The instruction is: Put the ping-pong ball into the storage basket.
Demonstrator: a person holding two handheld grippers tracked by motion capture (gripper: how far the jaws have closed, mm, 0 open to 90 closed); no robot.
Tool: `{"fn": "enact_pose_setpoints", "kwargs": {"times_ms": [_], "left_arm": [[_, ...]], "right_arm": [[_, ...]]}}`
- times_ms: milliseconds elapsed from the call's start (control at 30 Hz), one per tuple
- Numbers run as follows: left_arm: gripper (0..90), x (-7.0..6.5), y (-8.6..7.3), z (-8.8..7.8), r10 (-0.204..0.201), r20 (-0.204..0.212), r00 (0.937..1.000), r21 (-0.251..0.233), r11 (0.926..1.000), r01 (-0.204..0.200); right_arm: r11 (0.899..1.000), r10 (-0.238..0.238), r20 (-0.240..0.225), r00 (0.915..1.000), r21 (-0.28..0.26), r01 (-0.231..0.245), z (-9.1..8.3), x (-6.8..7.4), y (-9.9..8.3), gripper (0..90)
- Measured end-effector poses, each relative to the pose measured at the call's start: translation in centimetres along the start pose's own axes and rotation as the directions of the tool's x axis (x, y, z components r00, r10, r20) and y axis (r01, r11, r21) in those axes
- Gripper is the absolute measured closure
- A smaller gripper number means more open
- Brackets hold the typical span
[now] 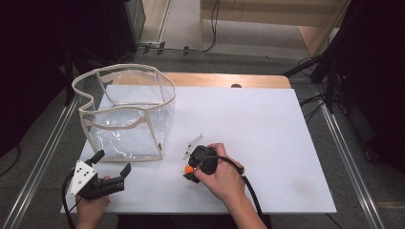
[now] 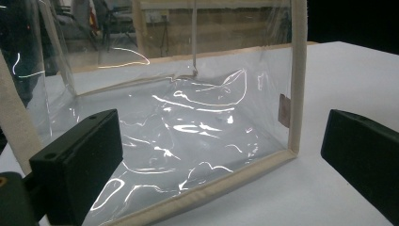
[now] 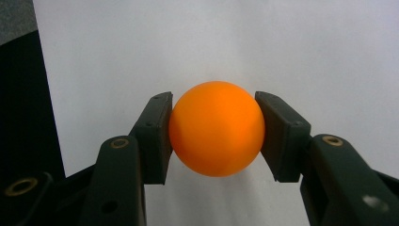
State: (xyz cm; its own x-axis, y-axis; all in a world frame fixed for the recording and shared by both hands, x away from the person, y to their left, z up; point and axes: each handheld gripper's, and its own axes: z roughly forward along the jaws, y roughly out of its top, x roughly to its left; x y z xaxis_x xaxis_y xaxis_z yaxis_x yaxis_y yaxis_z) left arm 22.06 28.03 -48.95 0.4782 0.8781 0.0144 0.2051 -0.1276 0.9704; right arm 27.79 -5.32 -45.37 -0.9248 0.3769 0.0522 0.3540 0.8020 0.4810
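Observation:
An orange ball [image 3: 216,128] sits between the two black jaws of my right gripper [image 3: 215,134], which is shut on it just above the white table top. From above, the ball [image 1: 189,168] shows as a small orange spot at the tip of the right gripper [image 1: 192,168], near the table's front middle. My left gripper [image 1: 113,163] rests at the front left, open, nothing between its jaws. It faces a clear plastic bag with beige trim [image 2: 188,122], standing open-topped [image 1: 125,112] on the table's left side.
The white sheet [image 1: 267,138] covers a wooden table whose far edge [image 1: 224,79] shows behind it. Metal rails [image 1: 351,157] run along both sides. Cables and dark equipment [image 1: 329,67] stand at the far right.

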Motion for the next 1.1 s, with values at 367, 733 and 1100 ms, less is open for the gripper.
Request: {"fn": "enact_pose_setpoints", "kwargs": {"times_ms": [367, 733, 1100], "left_arm": [[0.0, 0.0, 0.0, 0.0, 0.001, 0.0, 1.0, 0.001, 1.0, -0.001], [0.0, 0.0, 0.0, 0.0, 0.001, 0.002, 1.0, 0.001, 1.0, -0.001], [0.0, 0.0, 0.0, 0.1, 0.0, 0.002, 1.0, 0.002, 1.0, 0.0]], "right_arm": [[1.0, 0.013, -0.004, 0.9999, -0.015, -0.013, -0.5, -0.3, 0.2, 47.8], [1.0, 0.01, -0.016, 0.9998, -0.026, -0.01, -1.1, -0.7, 0.7, 47.8], [0.999, 0.012, -0.023, 0.9997, -0.031, -0.012, -1.6, -1.1, 1.1, 47.8]]}}
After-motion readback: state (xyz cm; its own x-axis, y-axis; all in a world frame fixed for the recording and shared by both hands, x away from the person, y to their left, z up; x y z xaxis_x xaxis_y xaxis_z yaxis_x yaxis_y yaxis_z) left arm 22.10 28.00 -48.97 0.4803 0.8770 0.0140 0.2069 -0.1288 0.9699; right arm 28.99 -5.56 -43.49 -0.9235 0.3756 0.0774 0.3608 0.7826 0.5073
